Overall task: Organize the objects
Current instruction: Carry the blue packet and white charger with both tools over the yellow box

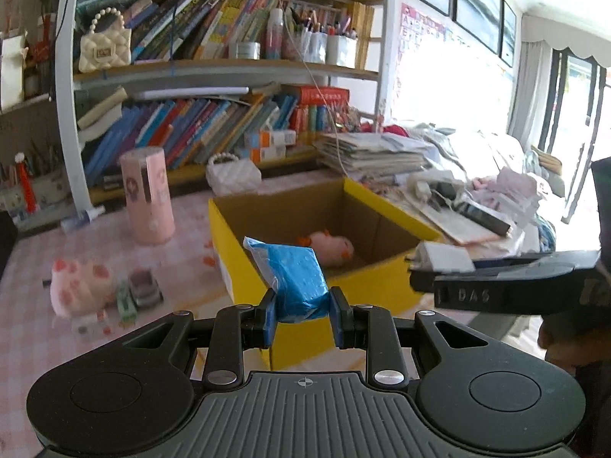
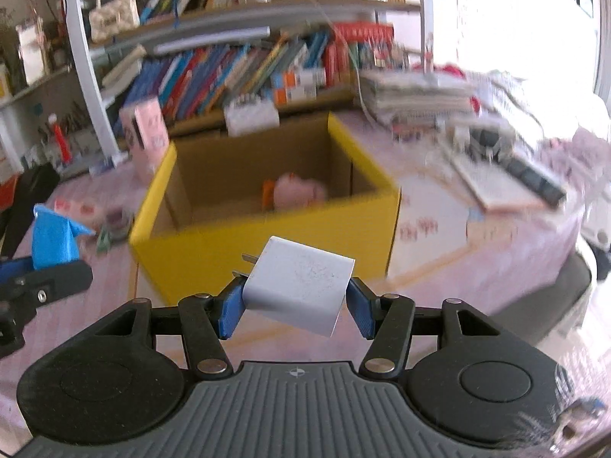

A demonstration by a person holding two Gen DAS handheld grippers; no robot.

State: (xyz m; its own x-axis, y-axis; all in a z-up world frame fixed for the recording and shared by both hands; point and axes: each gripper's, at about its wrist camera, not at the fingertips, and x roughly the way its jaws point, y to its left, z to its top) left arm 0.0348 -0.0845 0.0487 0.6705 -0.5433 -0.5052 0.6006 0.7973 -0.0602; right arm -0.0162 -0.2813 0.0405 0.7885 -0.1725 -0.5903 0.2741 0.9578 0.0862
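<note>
Near the yellow box [image 1: 244, 267], the left hand-held gripper [image 1: 301, 315] pinches a blue packet [image 1: 296, 278]; the right hand-held gripper [image 2: 296, 305] clamps a white charger [image 2: 298, 286]. Inside lies what seems a pink plush toy [image 2: 298, 191].

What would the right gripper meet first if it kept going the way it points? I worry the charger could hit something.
Probably the near yellow wall of the open cardboard box, straight ahead of the right gripper, which holds the white charger. Depth is unclear; it might clear the rim.

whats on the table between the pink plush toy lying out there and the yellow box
In the left wrist view, a small toy car and a green item lie between the pink plush toy and the yellow box.
</note>
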